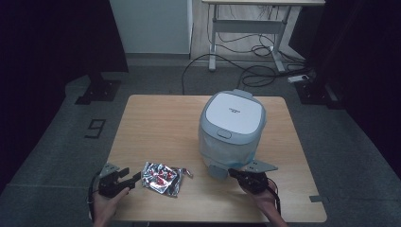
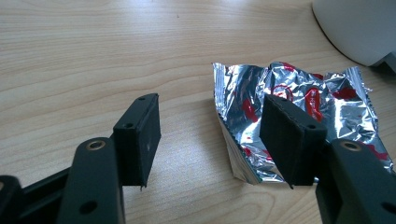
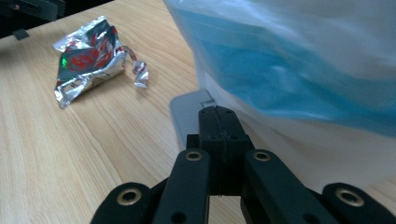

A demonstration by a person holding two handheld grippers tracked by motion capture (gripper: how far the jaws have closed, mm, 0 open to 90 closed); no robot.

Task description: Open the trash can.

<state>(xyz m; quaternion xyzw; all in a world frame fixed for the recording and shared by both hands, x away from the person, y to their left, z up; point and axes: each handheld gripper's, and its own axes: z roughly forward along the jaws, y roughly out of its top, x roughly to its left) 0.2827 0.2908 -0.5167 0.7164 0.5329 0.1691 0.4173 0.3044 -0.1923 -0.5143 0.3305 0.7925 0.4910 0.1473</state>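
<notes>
A crumpled silver foil wrapper (image 1: 162, 178) with red print lies near the table's front edge, left of centre. My left gripper (image 1: 131, 176) sits just left of it, open. In the left gripper view the jaws (image 2: 215, 140) stand wide apart; the wrapper (image 2: 289, 88) has its near corner between them, and the right pad (image 2: 289, 137) is close over the foil without pressing it. A white-lidded bin (image 1: 231, 125) with a blue bag liner stands right of centre. My right gripper (image 1: 232, 172) is shut and empty, its tip (image 3: 218, 122) at the bin's grey foot pedal (image 3: 187, 109).
The wooden table (image 1: 156, 123) has bare room at the left and back. Beyond it the floor carries cables (image 1: 255, 71), a desk frame (image 1: 246, 33) and dark stands. The bin's bag-covered wall (image 3: 303, 70) looms close in the right gripper view, where the wrapper (image 3: 88, 58) lies farther left.
</notes>
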